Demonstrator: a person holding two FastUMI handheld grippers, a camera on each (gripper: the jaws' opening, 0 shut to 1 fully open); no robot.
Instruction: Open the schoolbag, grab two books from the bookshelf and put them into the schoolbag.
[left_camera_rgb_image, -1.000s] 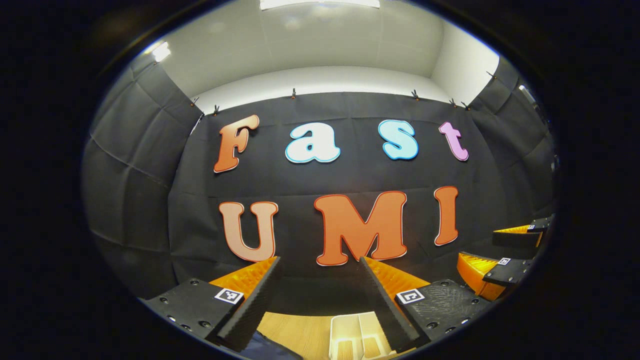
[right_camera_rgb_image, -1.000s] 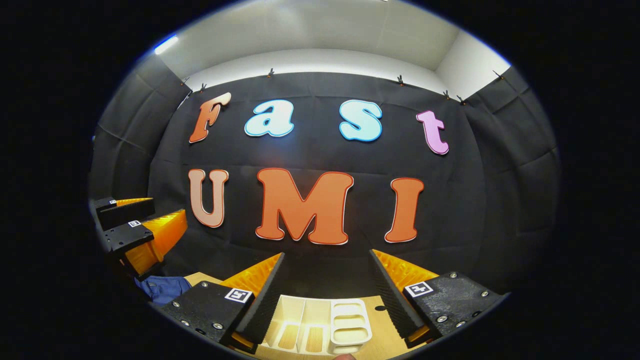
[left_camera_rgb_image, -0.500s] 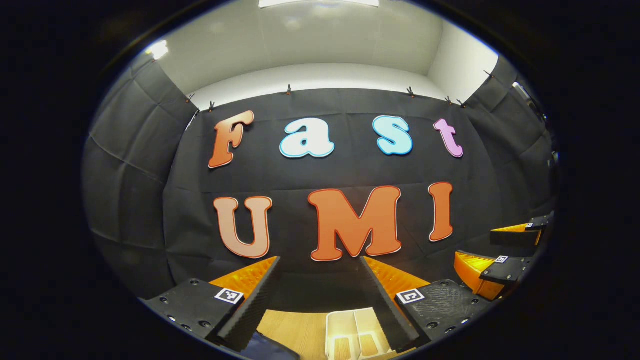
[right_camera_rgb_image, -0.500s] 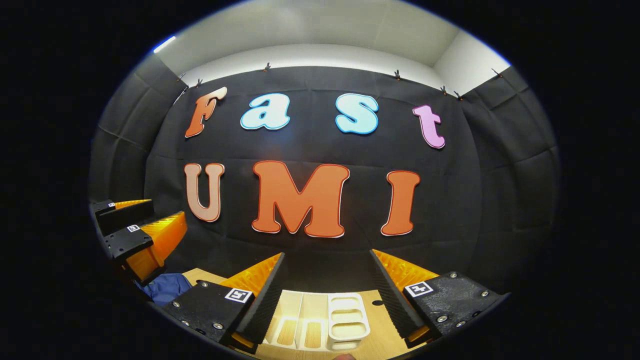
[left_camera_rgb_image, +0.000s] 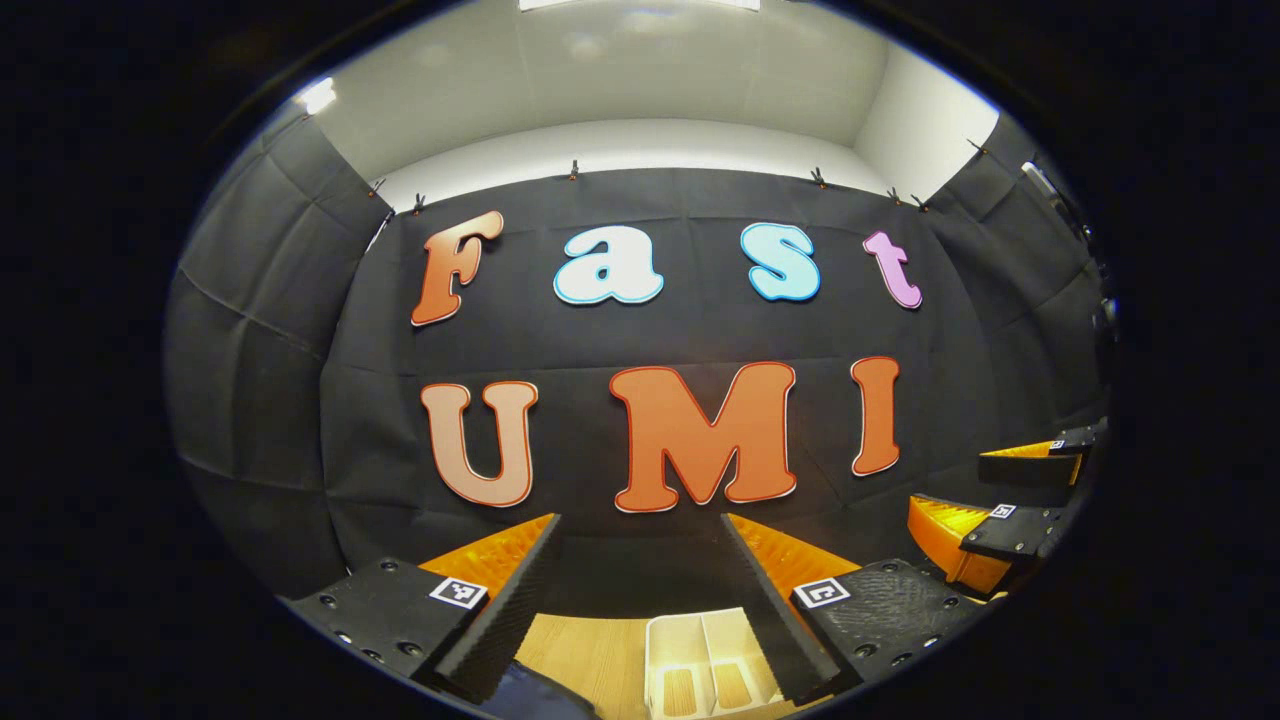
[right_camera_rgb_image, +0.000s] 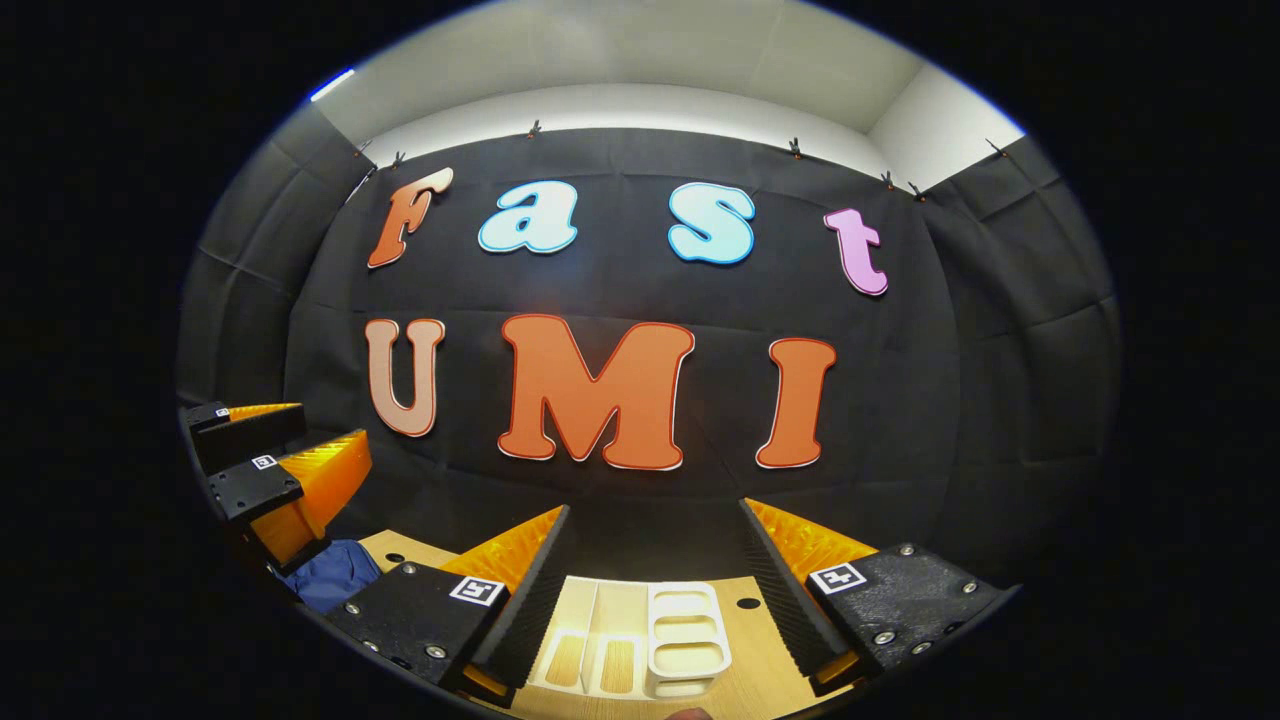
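both views have tipped down a touch over the last second, showing more of the wood counter (right_camera_rgb_image: 760, 640) and the white bookshelf (right_camera_rgb_image: 645, 650), so my read is this is only the approach, bag not opened yet. left gripper (left_camera_rgb_image: 640, 560) and right gripper (right_camera_rgb_image: 655, 550) hang above the counter with jaws wide, holding nothing. count: two grippers, one bookshelf just below the right gripper, one blue schoolbag (right_camera_rgb_image: 335, 585) at near left under the left gripper, books i can't tell.

Wooden table (right_camera_rgb_image: 760, 640); black cloth wall (right_camera_rgb_image: 950, 400); white ceiling (left_camera_rgb_image: 640, 70).
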